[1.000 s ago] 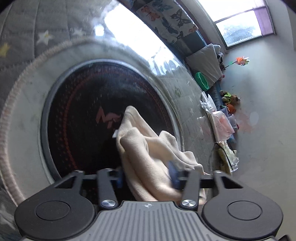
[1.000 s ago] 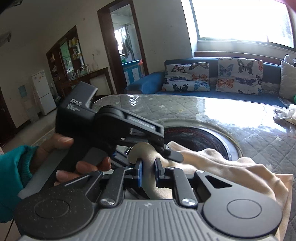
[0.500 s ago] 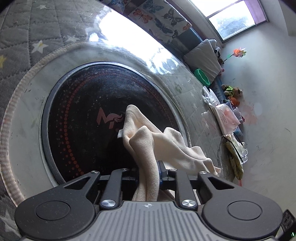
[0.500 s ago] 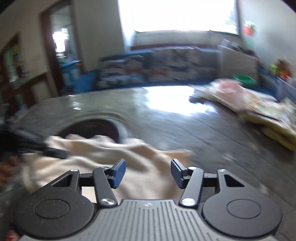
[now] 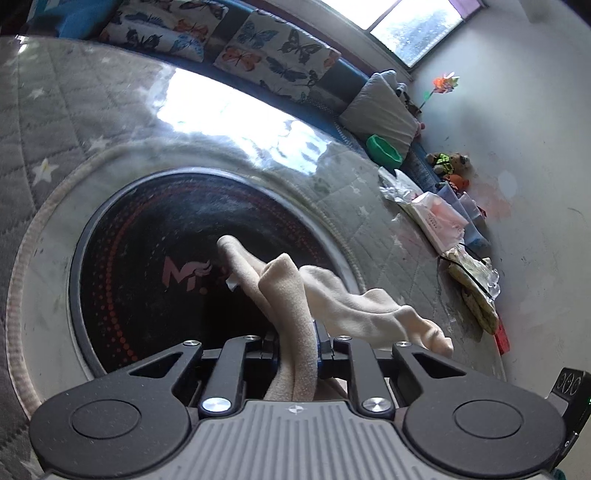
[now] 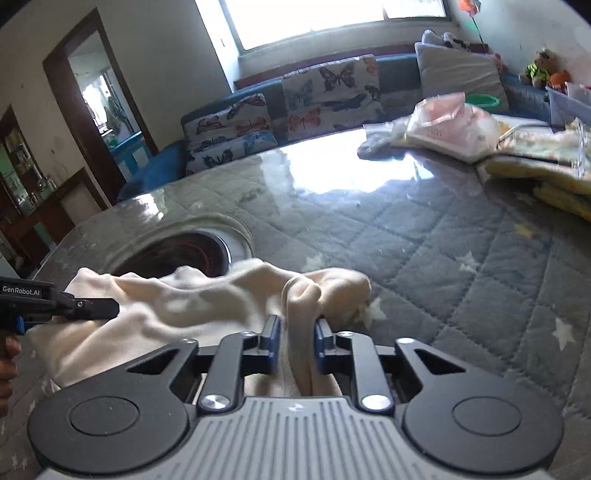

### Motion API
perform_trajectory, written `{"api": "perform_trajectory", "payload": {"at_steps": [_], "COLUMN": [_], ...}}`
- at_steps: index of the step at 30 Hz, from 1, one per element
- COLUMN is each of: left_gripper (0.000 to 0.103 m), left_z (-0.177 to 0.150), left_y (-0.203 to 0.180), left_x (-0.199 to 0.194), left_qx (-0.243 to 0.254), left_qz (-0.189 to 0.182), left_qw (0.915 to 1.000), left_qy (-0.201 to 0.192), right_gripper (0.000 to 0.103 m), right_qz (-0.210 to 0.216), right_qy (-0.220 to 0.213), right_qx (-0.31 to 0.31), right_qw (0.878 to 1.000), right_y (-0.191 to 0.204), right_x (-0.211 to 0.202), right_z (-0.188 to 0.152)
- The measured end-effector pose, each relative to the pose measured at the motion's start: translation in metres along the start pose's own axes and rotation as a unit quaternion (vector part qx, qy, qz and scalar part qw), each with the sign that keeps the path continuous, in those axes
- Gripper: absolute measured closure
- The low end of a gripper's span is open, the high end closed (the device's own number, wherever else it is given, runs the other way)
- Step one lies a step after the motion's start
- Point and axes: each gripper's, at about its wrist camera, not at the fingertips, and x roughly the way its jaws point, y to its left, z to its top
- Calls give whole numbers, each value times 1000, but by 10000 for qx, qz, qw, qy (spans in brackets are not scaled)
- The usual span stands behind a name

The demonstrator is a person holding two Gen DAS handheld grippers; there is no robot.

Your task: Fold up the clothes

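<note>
Pinching: left hand-held gripper (image 5: 297,341) has just been closing and its blue pads now press a bunched fold of the cream garment (image 5: 332,299) between them.
Right hand-held gripper (image 6: 295,341): its jaws have just been closing; a ridge of the same garment (image 6: 207,295) stands between the blue pads, squeezed on the right side (the left pad's contact is hard to judge).
Left gripper from the right view: its black body (image 6: 55,304), marked with white lettering, reaches in from the left edge and lies on the cloth's far-left end.
Hand: part of a hand (image 6: 7,354) shows at the left edge, below that black body.
Garment: bunched and wrinkled, stretched between the two grippers, one end lifted over the dark disc, the rest draped on the worktop.
Disc: a round black panel (image 5: 147,266) with red dots and a pink logo, set into the worktop inside a pale ring.
Worktop: a grey quilted cover with small stars (image 6: 461,251) under a glossy sheet, bright with window glare.
Pile: folded pink and yellow cloths (image 6: 480,136) at the far right of the worktop, well apart from the garment.
Sofa: blue, with butterfly cushions (image 6: 328,92), beyond the worktop below the window (image 6: 332,18).
</note>
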Motion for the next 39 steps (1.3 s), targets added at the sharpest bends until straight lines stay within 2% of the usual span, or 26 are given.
{"api": "perform_trajectory", "payload": {"at_steps": [10,19,26,33,37,39], "left_gripper": [87,87,87,87,87,85], "left_z": [6,-16,-39,-68,-88,-98], "left_y": [-55,-127,-193,-248,-271,-273], "left_x": [-14,6,28,61,87,102], "left_qx": [621,1058,1461,1932,2347,2443], "left_qz": [-391,-904,-1305,-1475,-1350,-1165], "left_qw": [9971,9903,9801,9678,9600,9589], "left_qy": [-196,38,331,649,713,854], "right_gripper": [89,89,89,89,88,87], "right_qz": [-189,-872,-1531,-2061,-2277,-2380], "right_qy": [-613,-1066,-1249,-1253,-1162,-1037], "right_qx": [-349,-570,-466,-146,145,271], "right_qw": [9973,9888,9792,9704,9667,9653], "right_y": [9,-14,-53,-100,-131,-146], "right_x": [-71,-156,-219,-254,-257,-251], "right_z": [15,14,-3,-30,-49,-61]}}
